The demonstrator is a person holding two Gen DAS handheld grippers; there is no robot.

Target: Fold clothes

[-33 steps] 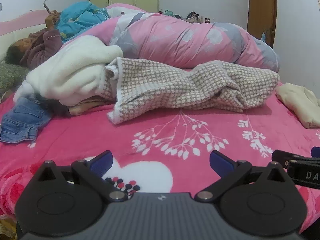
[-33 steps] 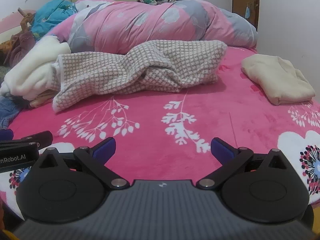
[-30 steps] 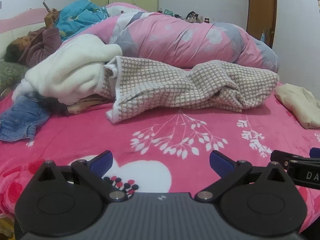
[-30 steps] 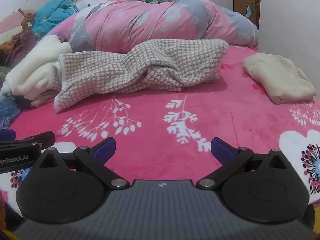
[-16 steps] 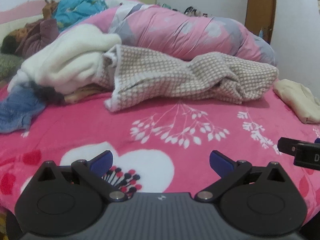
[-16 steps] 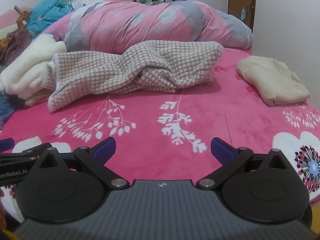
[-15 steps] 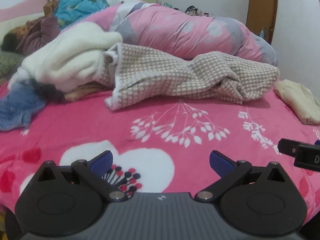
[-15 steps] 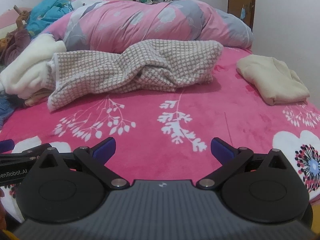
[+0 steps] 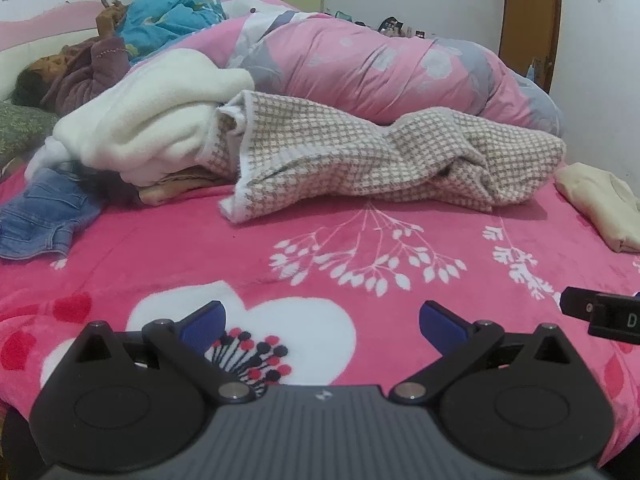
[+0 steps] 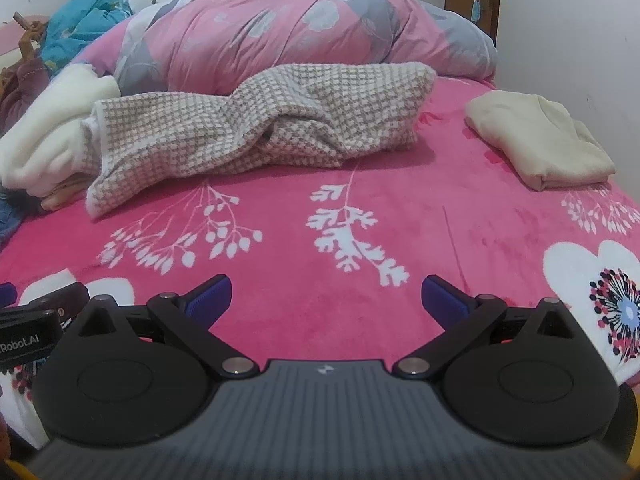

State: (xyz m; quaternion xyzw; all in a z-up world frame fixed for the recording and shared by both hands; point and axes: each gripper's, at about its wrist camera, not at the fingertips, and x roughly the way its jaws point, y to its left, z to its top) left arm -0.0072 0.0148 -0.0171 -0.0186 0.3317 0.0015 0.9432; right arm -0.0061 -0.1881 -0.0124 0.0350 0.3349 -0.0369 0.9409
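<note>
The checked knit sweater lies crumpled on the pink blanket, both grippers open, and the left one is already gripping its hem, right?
Not quite. The left gripper holds nothing: the left wrist view shows it open over bare pink blanket, short of the checked knit sweater. The sweater is crumpled, and the right gripper is open too.

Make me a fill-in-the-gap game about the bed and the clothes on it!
1. The checked knit garment lies crumpled on the ____ blanket with white flowers.
2. The cream garment near the wall is already ____.
3. Both the left gripper and the right gripper are ____ and hold nothing.
4. The denim piece is coloured ____.

Missing words: pink; folded; open; blue
</note>
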